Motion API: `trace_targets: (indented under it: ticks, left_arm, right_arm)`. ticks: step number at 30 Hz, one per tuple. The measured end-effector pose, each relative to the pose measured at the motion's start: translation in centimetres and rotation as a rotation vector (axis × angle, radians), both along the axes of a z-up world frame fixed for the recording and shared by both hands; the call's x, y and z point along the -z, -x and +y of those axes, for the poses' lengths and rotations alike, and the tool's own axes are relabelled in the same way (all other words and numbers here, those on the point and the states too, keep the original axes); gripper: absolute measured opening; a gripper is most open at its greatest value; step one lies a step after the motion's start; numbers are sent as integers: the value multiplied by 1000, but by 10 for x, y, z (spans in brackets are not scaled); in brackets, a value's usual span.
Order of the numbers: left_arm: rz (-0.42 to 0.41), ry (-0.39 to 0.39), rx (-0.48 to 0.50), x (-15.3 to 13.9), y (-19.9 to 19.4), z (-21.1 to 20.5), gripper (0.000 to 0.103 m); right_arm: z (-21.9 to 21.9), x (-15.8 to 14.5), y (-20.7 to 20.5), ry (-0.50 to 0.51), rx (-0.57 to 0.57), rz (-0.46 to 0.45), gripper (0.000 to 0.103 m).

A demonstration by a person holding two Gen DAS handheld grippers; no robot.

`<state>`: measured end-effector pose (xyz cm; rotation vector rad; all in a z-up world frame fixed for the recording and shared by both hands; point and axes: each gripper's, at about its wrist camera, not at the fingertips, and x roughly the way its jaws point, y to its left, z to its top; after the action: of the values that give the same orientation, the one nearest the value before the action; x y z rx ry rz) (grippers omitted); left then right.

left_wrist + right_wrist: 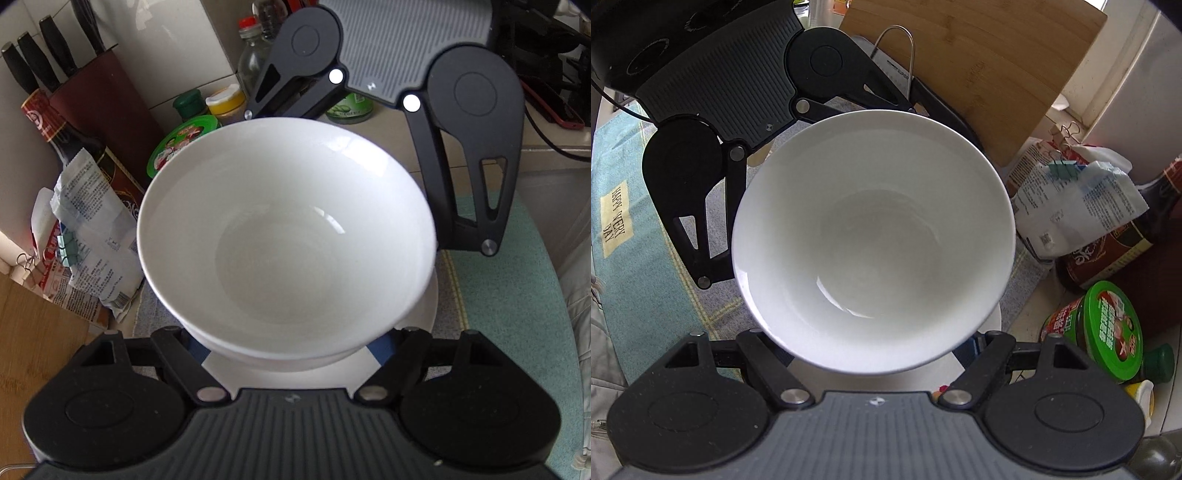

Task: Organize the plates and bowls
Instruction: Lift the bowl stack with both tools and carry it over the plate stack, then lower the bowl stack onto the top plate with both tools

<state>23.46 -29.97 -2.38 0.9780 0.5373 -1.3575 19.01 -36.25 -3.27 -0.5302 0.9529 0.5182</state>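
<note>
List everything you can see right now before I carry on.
bowls: two, white, nested, centre
plate: one, white, under the bowls
knife block: one, dark red, back left
sauce bottle: one, dark, beside the knife block
jar: one, green lid, behind the bowls
packets: several, white with print, left
cutting board: one, wooden, leaning behind
cloth: one, teal, underneath
left gripper: black, jaws hidden under the bowls
right gripper: black, opposite side, jaws likewise hidden

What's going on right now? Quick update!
Both grippers clamp the white bowl from opposite sides. White plate directly beneath. Bottles and jars crowd close by: green-lidded jar.
</note>
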Motion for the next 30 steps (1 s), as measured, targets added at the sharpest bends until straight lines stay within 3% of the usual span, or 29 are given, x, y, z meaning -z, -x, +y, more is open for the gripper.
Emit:
trace_targets:
  ticks: [9, 26, 30]
  left_arm:
    - [24, -27, 1, 15, -9, -12, 81]
    - [62, -26, -23, 26, -14, -8, 83]
    - [88, -5, -58, 27, -17, -2, 83]
  right_arm:
    - [-14, 17, -15, -17, 15, 34, 84]
    - [-12, 23, -18, -16, 25, 41, 86]
    - [-12, 14, -15, -64, 30, 5, 103]
